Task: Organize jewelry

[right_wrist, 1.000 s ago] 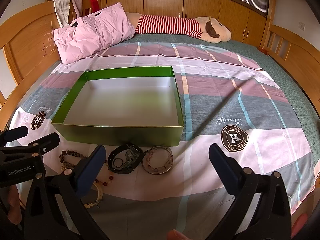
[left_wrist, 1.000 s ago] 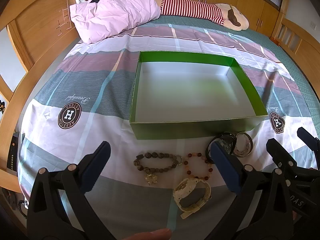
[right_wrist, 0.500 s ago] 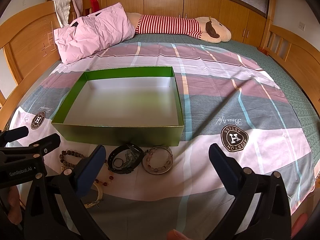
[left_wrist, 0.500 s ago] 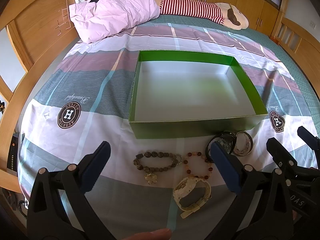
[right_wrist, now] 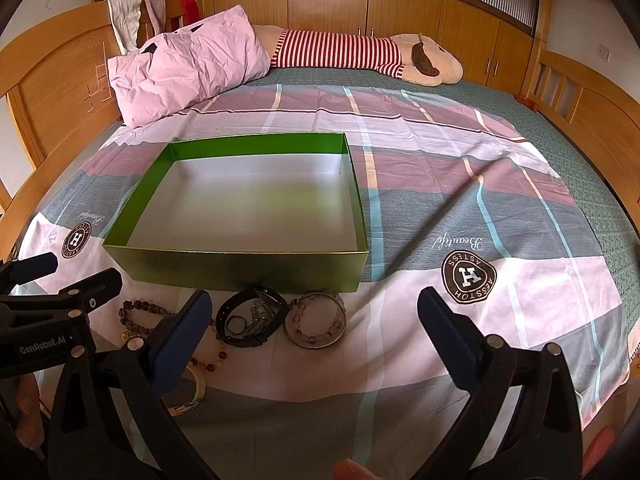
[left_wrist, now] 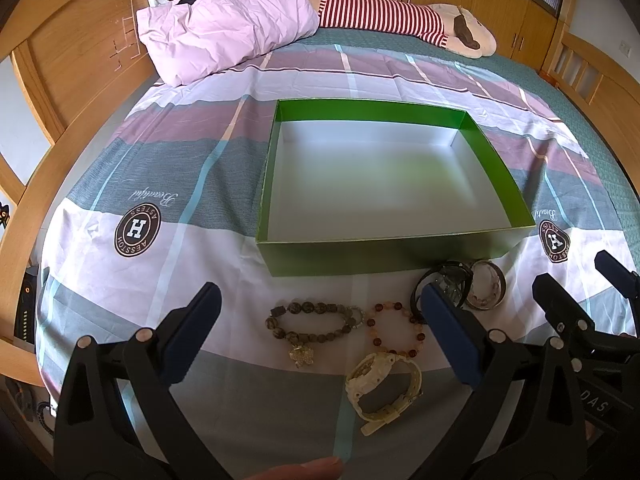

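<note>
An empty green box with a white inside lies on the bed. In front of it lie a dark bead bracelet with a charm, an orange bead bracelet, a cream watch, a black watch and a bangle with beads. My left gripper is open above the bracelets. My right gripper is open over the black watch and bangle. Both hold nothing.
A pink pillow and a striped plush toy lie at the far end of the bed. Wooden bed rails run along both sides. The right gripper shows at the right of the left wrist view.
None of the jewelry has moved. The left wrist view has shifted very slightly; both grippers stay open in place.
</note>
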Demonstrator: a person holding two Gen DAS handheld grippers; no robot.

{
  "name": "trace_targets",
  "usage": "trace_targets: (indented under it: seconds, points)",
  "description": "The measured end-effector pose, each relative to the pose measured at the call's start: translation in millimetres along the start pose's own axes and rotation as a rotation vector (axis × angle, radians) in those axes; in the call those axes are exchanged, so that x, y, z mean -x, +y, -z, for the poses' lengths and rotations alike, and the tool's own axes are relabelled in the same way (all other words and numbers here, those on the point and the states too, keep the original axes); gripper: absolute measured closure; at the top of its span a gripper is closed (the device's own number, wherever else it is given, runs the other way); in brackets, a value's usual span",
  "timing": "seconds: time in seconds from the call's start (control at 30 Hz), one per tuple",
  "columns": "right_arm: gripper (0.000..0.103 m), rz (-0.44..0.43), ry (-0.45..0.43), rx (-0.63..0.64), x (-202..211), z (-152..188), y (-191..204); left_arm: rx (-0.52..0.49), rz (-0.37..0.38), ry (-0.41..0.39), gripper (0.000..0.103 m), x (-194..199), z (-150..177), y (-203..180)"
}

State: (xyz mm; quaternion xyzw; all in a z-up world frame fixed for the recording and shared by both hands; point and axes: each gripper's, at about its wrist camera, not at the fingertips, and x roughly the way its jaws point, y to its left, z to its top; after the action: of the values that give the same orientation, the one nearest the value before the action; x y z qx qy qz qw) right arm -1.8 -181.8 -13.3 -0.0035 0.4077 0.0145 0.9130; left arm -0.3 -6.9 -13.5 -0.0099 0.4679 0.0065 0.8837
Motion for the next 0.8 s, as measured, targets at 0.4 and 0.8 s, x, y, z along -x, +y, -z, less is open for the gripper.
trace_targets:
  seconds: [0.4, 0.8]
  points:
    - [0.001, 0.001, 0.000, 0.001, 0.1, 0.3, 0.1, 0.000, 0.000, 0.001, 0.002, -0.1, -0.6, -0.3]
    - [0.001, 0.000, 0.000, 0.001, 0.1, 0.4, 0.0, -0.002, 0.000, 0.004, 0.002, -0.1, 0.6, -1.4]
